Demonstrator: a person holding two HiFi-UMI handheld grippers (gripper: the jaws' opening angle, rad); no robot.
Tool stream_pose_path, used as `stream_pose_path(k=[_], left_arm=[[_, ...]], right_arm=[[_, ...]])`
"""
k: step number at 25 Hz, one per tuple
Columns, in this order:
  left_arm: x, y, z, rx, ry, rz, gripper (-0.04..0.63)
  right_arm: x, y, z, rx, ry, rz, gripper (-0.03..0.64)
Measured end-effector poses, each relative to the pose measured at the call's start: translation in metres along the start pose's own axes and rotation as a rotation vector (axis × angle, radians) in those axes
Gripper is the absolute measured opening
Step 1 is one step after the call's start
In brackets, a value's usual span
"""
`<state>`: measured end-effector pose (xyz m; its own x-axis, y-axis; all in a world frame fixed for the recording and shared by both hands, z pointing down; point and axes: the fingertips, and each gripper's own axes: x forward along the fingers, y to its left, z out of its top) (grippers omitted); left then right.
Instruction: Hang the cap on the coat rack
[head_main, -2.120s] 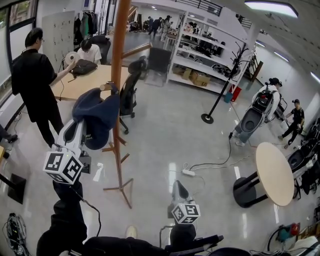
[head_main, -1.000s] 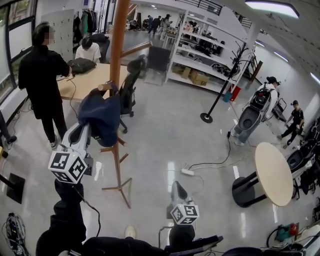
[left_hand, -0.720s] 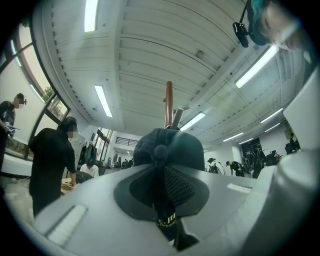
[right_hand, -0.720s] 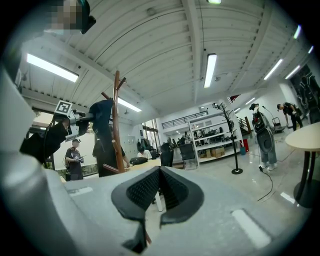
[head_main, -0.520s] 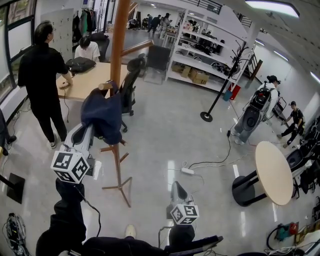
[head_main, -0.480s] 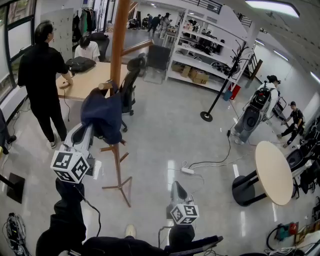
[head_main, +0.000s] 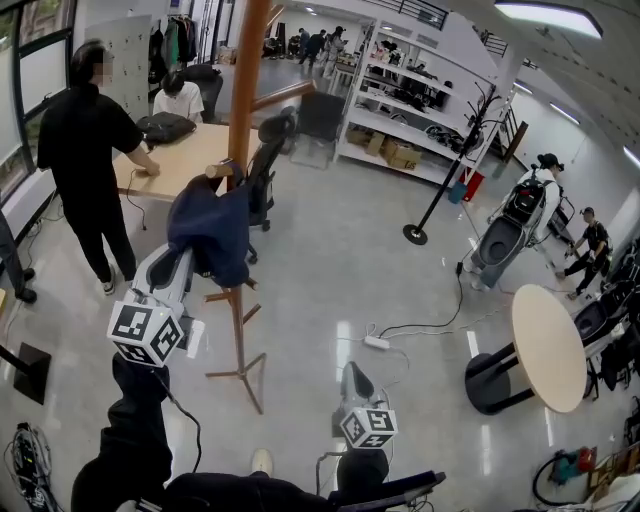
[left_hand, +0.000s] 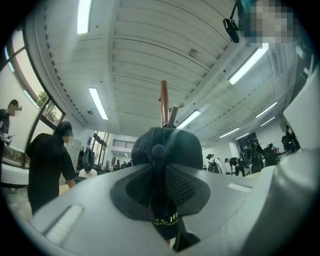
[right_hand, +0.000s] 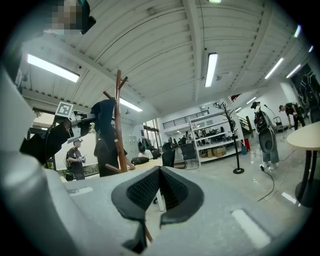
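Observation:
The dark navy cap (head_main: 212, 232) hangs against the wooden coat rack (head_main: 243, 100), draped under a side peg (head_main: 215, 171). My left gripper (head_main: 188, 258) reaches up to its lower edge from the left. In the left gripper view the cap (left_hand: 167, 150) fills the middle with the rack pole (left_hand: 164, 102) behind it. A strip of its fabric sits between the jaws of the left gripper (left_hand: 161, 186); they have just been opening slightly. My right gripper (head_main: 355, 372) is low and away from the rack. In its own view the right gripper (right_hand: 160, 187) is shut and empty.
A person (head_main: 90, 160) stands at a wooden desk (head_main: 175, 160) behind the rack, beside an office chair (head_main: 265, 180). A power strip with cable (head_main: 377, 343) lies on the floor. A round table (head_main: 548, 345), a black stand (head_main: 440, 190) and shelves (head_main: 410, 110) are on the right.
The cap has swung in against the pole and now hangs straighter from the peg. My left gripper shifted slightly right with it. The standing person stepped to the desk.

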<state>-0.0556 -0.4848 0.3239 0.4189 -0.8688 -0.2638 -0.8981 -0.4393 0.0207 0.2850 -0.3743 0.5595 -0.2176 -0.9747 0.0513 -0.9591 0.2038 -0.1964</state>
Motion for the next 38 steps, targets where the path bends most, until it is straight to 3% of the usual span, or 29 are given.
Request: stream_pose_path(k=[9,29,34,38], left_arm=[[-0.007,-0.001,0.002,-0.003,-0.001,0.001,0.089],[-0.037,-0.003,-0.017,-0.008,0.066,-0.045,0.302],[-0.054,-0.006,-0.022,-0.025,0.082,-0.042,0.301],[-0.068,-0.006,-0.03,-0.064,0.097,-0.038,0.258]], right_arm=[[-0.009,0.002,0.005,-0.005,-0.009,-0.006,0.002],[-0.029,0.026,0.011,-0.02,-0.029,-0.002,0.002],[-0.038,0.035,0.011,-0.028,-0.028,0.004,0.002],[-0.045,0.042,0.009,-0.036,-0.031,0.009,0.002]])
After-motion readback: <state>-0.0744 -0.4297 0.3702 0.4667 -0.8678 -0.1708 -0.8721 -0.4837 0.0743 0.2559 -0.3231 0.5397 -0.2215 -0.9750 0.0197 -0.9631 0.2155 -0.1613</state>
